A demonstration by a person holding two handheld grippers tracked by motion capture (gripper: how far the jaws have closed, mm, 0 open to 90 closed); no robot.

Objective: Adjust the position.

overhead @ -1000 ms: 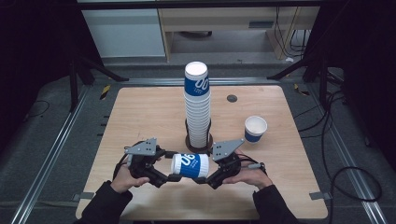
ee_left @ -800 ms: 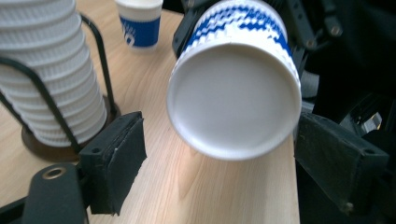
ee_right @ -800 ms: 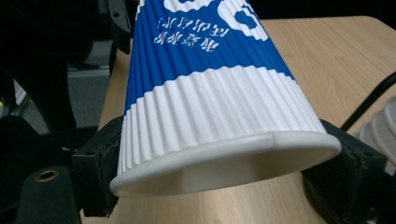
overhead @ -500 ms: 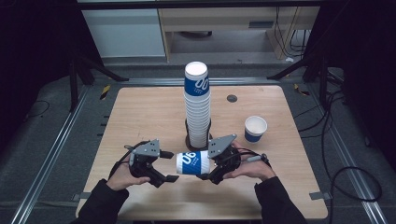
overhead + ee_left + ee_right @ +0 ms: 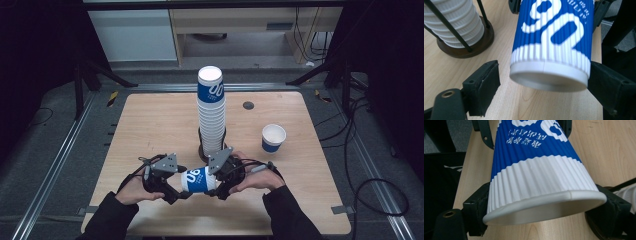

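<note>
One cup [image 5: 197, 180], left claw [image 5: 541, 82] newly open.

Light wooden table in a dark workroom

The wooden table [image 5: 150, 125] stands square on a grey carpeted floor [image 5: 45, 150], its pale grain evenly lit from above; metal rails [image 5: 50, 175] run along both sides of it; black stand legs [image 5: 95, 75] slant down at the far corners; behind, a white cabinet [image 5: 132, 32] sits beside a beige shelf unit [image 5: 235, 30]; black cables [image 5: 370, 190] loop over the floor at the right; the room's edges fall into shadow.
</note>
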